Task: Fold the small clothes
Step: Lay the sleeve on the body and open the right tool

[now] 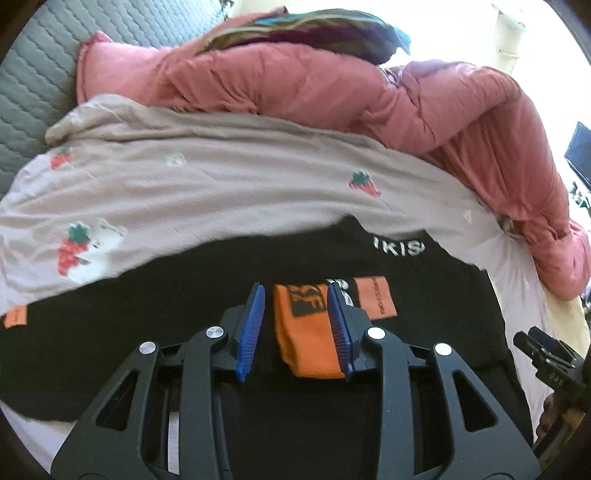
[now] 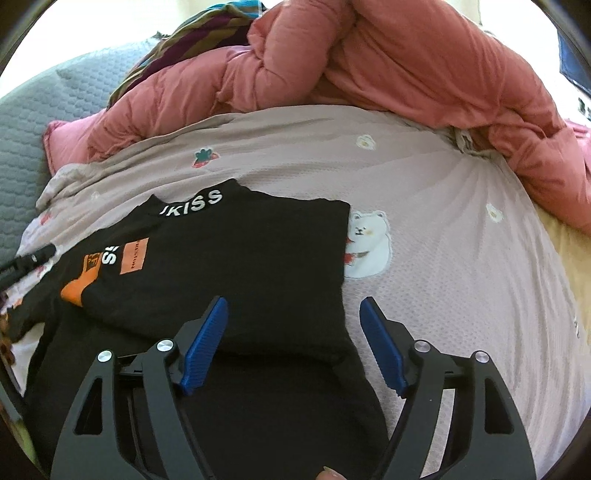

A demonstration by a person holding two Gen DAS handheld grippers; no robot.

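In the left wrist view, the left gripper (image 1: pixel 295 325) hovers over a black shirt (image 1: pixel 184 302) spread on the bed's sheet (image 1: pixel 221 177), a pale one printed with strawberries. Its jaws stand open, the blue pads apart, with nothing pinched between them. An orange cuff (image 1: pixel 306 343) of the shirt lies in the gap, up against the pad on the 3 o'clock side and clear of the 9 o'clock one; whether it touches that pad cannot be told. Just past the jaws at 1 o'clock sits an orange patch (image 1: pixel 375 297), and further out at 12 white lettering on the collar (image 1: pixel 397 245). A pink duvet (image 1: pixel 332 92) is heaped along the far edge from 10 to 3 o'clock, with a striped cloth (image 1: pixel 295 33) on top at 12. The right gripper (image 1: pixel 546 354) shows at 4 o'clock, at the frame's edge. In the right wrist view, the right gripper (image 2: pixel 295 343) also has its jaws wide open and empty. The shirt (image 2: pixel 240 258), partly folded, lies from 9 to 12 o'clock; its right edge runs down between the jaws, so the 9 o'clock pad is over black cloth and the 3 o'clock pad over bare sheet (image 2: pixel 461 277). A white bear print (image 2: pixel 367 243) lies on the sheet just beside the shirt's edge at 1 o'clock. The duvet (image 2: pixel 406 66) fills the top.
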